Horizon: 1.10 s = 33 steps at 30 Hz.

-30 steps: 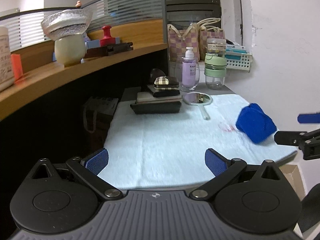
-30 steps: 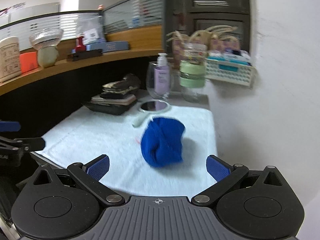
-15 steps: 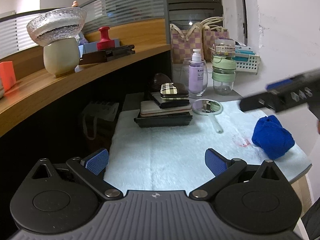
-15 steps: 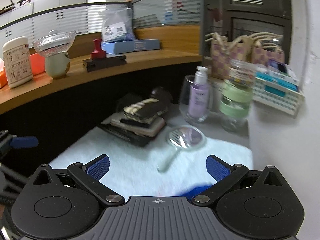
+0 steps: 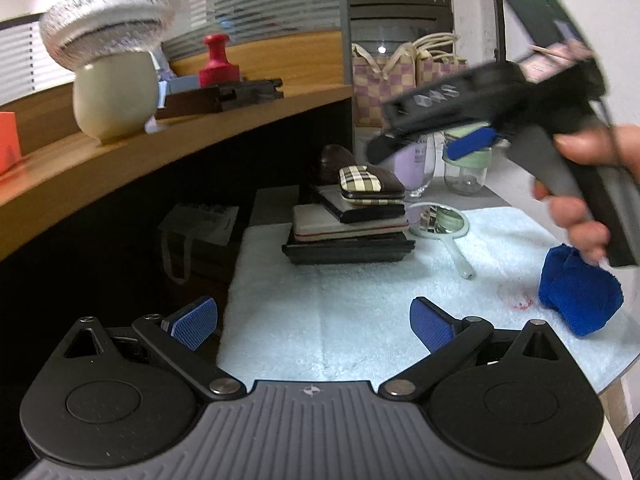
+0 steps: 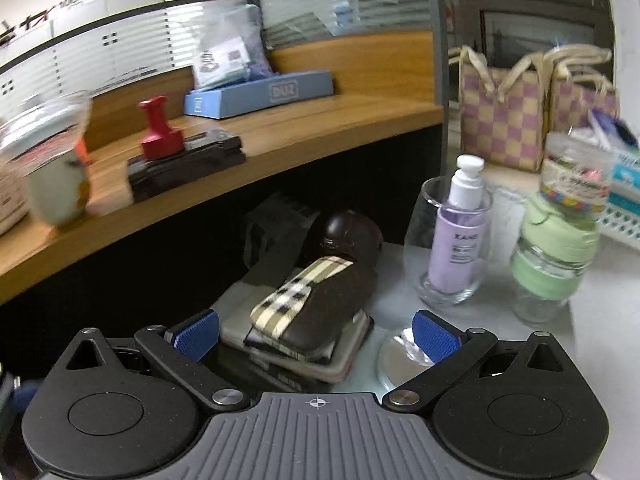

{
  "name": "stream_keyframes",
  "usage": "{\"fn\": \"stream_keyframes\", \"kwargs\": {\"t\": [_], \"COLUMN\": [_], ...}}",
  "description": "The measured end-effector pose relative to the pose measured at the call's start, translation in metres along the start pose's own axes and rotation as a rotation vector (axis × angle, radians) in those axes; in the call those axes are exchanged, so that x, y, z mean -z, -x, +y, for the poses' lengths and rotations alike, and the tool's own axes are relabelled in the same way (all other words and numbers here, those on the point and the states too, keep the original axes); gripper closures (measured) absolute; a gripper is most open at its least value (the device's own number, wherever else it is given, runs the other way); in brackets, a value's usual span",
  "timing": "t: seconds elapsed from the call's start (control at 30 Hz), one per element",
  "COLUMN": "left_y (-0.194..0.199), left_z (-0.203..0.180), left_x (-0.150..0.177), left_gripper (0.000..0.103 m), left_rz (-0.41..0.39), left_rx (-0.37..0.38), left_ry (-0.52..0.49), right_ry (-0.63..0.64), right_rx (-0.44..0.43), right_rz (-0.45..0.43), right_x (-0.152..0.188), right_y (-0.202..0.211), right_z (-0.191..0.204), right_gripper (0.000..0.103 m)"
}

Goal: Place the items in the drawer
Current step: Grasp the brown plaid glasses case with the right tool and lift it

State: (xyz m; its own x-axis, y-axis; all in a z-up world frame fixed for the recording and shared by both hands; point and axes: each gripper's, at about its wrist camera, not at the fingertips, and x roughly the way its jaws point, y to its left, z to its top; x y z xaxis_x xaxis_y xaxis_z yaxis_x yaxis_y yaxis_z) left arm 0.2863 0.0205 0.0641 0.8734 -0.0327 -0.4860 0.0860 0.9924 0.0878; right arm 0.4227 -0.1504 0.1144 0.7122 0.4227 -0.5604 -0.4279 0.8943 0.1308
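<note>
A stack (image 5: pixel 348 220) of flat cases and notebooks rests on a black tray at the back of the white towel (image 5: pixel 340 320). A brown case with a checked flap (image 6: pixel 316 304) tops it. My right gripper (image 6: pixel 316 336) hovers open over that stack, and the case appears between its blue pads; whether they touch it I cannot tell. A hand (image 5: pixel 580 208) holds that gripper, as the left wrist view shows. My left gripper (image 5: pixel 314 324) is open and holds nothing, low over the towel's near edge. A crumpled blue cloth (image 5: pixel 576 296) and a hand mirror (image 5: pixel 440 222) lie on the towel. No drawer shows.
A pump bottle in a glass (image 6: pixel 460 232), a green-banded jar (image 6: pixel 556 248) and checked bags (image 6: pixel 504 116) stand behind the stack. The curved wooden shelf (image 6: pixel 280 136) overhangs on the left, carrying a red stamp (image 6: pixel 160 132), a blue box (image 6: pixel 260 92) and a cup (image 5: pixel 116 96).
The right gripper has left the blue cloth and swung up and leftward to the stack. The cloth stays on the towel. The left gripper has edged closer to the table.
</note>
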Motion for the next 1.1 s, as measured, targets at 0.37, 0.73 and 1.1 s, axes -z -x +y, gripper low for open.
{"fn": "stream_keyframes", "kwargs": {"t": [0.37,0.73,1.1], "left_y": [-0.024,-0.029,-0.025], "left_z": [0.006,0.019,0.017], "left_x": [0.013,0.017,0.014], "left_gripper": [0.000,0.000,0.000], "left_rz": [0.047,0.072,0.054], "left_rx": [0.023,0.026,0.033], "left_ry": [0.056,0.116,0.116], "right_ry": [-0.121,-0.250,-0.331], "right_rx": [-0.009,-0.024,-0.062], "right_rz": [0.088,0.155,0.110], "right_x": [-0.013,-0.010,-0.012], "right_y": [-0.058,-0.082,-0.044], "right_z": [-0.004,-0.016,-0.040], "right_gripper": [0.005,0.032,0.066]}}
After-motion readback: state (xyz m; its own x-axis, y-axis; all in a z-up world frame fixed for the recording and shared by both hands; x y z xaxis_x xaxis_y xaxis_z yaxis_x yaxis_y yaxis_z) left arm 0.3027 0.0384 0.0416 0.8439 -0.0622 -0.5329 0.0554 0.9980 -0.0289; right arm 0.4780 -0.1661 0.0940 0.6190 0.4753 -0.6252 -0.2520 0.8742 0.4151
